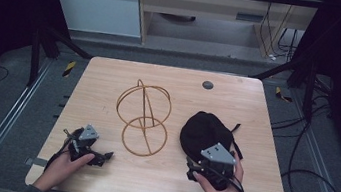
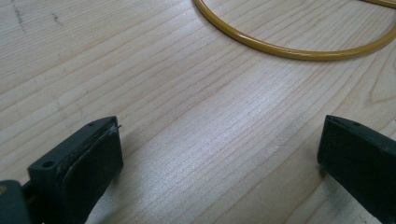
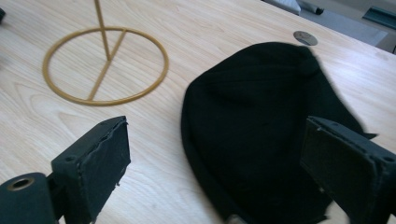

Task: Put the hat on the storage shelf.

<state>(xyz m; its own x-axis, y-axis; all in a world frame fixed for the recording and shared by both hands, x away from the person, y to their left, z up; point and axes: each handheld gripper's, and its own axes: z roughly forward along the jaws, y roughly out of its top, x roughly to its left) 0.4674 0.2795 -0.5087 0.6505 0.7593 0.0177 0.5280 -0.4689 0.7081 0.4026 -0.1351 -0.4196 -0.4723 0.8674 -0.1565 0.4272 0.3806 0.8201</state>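
The wooden counter carries a gold wire stand at its middle and a black cap just right of it. The likely step is lifting the cap onto the stand: the cloth is limp, so a bite on its near edge and a slow lift would serve best. The right gripper, jaws spread wide and released, hovers at the cap's near rim. The left gripper, also released, rests low over bare wood, near left.
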